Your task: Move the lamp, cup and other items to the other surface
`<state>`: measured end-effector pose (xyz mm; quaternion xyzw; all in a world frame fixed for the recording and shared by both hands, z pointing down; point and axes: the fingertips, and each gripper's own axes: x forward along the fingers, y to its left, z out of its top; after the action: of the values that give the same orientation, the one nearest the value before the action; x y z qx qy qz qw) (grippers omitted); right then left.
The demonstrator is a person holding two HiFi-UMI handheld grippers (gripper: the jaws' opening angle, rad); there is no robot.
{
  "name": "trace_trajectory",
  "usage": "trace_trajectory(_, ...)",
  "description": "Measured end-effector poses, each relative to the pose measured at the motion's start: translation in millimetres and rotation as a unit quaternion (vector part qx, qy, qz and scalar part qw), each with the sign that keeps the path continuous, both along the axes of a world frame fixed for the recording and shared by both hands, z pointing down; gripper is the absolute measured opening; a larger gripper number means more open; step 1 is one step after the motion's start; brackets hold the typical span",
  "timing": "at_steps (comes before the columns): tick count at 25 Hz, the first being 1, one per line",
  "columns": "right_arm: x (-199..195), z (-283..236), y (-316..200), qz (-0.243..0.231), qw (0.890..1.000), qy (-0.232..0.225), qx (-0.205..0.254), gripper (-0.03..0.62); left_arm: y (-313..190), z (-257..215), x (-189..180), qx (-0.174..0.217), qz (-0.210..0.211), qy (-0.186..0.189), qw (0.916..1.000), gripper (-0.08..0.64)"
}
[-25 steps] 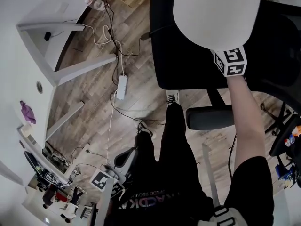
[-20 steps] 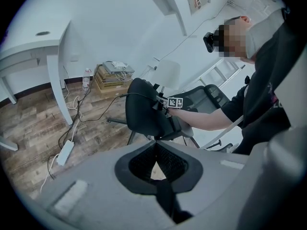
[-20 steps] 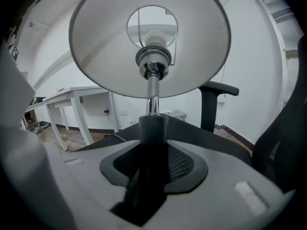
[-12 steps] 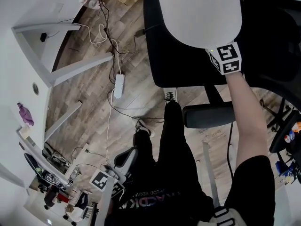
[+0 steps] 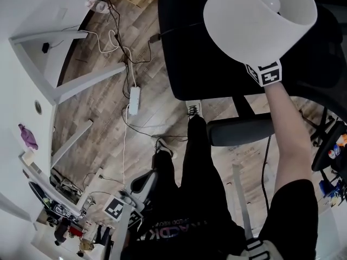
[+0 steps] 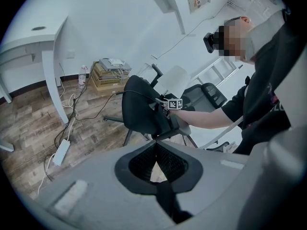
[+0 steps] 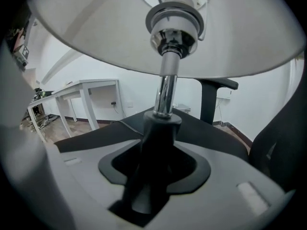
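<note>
One lamp (image 7: pixel 165 87): its dark collar stands between the right gripper's (image 7: pixel 159 128) jaws; the chrome stem and white shade (image 7: pixel 96 37) rise just above them.
Right jaws: opening, with the collar filling the gap between them.
Handling: probably light but top-heavy and prone to swing; the thin shade looks easy to dent and the polished stem slippery.
Best hold: low on the matte collar, never the shade.
Beyond the jaws: a black chair (image 5: pixel 195 64) lies under the shade.
Left gripper (image 6: pixel 156 150): jaws closed tip to tip with nothing between them, well apart from the lamp.
</note>
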<state>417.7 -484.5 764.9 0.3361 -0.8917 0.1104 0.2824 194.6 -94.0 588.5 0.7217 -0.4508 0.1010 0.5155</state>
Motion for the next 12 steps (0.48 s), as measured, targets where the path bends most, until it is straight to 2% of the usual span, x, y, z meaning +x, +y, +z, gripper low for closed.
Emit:
trace_trajectory(3, 6.7, 0.9, 3.3, -0.008, 1.0, 0.008, 0.0, 0.177, 0.4, 0.4, 1.1, -0.001, 0.004, 0.003, 1.0, 0.003)
trace_trajectory(12, 39.4, 11.9, 22.5, -0.035, 0.996, 0.081, 0.007, 0.218, 0.6, 1.5, 3.8, -0.005, 0.015, 0.011, 0.9998, 0.003)
